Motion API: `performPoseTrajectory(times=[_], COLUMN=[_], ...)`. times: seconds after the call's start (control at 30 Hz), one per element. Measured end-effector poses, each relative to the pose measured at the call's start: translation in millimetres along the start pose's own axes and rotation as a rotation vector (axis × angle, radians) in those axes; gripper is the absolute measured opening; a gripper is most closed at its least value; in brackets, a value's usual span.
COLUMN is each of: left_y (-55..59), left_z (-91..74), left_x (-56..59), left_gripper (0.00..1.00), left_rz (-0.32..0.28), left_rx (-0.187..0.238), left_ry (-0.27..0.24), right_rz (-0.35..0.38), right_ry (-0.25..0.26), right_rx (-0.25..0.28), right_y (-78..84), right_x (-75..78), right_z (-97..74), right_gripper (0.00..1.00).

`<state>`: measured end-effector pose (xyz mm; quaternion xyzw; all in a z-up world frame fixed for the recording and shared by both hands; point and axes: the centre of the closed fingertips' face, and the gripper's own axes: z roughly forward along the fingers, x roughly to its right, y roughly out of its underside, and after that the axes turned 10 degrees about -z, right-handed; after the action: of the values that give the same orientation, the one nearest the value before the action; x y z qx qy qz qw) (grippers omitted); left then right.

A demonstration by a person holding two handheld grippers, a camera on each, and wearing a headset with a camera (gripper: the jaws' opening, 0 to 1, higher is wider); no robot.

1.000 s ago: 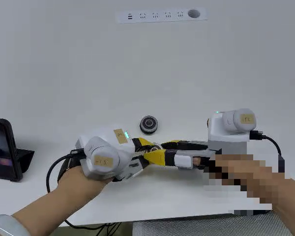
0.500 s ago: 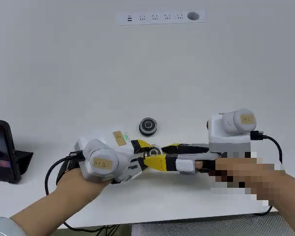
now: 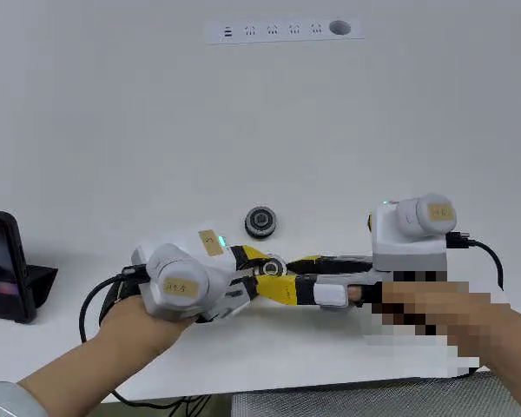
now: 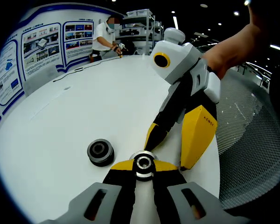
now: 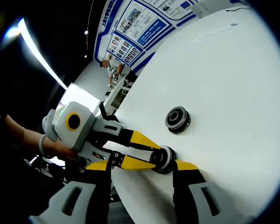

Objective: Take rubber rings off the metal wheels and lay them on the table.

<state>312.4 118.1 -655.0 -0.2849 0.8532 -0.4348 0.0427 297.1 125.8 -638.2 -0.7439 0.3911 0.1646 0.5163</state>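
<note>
The left hand-held gripper (image 3: 265, 265) is pressed together on a small metal wheel (image 3: 272, 264), which it holds just above the near part of the white desk (image 3: 347, 156). In the left gripper view its yellow jaw tips meet on either side of the wheel, whose shiny hub faces the camera.

The right hand-held gripper (image 3: 284, 273) reaches in from the right with its jaws spread. In the right gripper view one yellow tip sits against the wheel's dark outer rim and the other stands well apart to the left. I cannot tell whether that tip has caught the rubber.

A second wheel (image 3: 260, 221) lies flat on the desk, just beyond the two grippers and apart from them, with its black rubber ring (image 4: 92, 157) on. A dark tablet (image 3: 0, 265) stands at the left edge, and a power strip (image 3: 282, 29) lies at the far side.
</note>
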Motion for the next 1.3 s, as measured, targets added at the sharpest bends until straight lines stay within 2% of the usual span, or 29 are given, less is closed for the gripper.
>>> performPoseTrajectory(times=[0.43, 0.63, 0.83, 1.3], left_y=[0.4, 0.3, 0.0, 0.1], left_z=[-0.2, -0.4, -0.6, -0.1], left_x=[0.5, 0.7, 0.6, 0.4], left_gripper=[0.13, 0.13, 0.13, 0.13], left_rz=[0.0, -0.002, -0.002, -0.005], left_rx=[0.002, 0.005, 0.006, 0.009], left_ry=[0.001, 0.001, 0.002, 0.002], right_rz=[0.012, 0.042, 0.054, 0.104], right_ry=[-0.001, 0.033, 0.065, 0.115], right_rx=[0.009, 0.006, -0.027, -0.017], right_y=[0.1, 1.8, 8.8, 10.6], right_x=[-1.1, 9.5, 17.4, 31.0], right_z=[-4.6, -4.7, -5.1, -6.4], right_gripper=[0.51, 0.38, 0.25, 0.08])
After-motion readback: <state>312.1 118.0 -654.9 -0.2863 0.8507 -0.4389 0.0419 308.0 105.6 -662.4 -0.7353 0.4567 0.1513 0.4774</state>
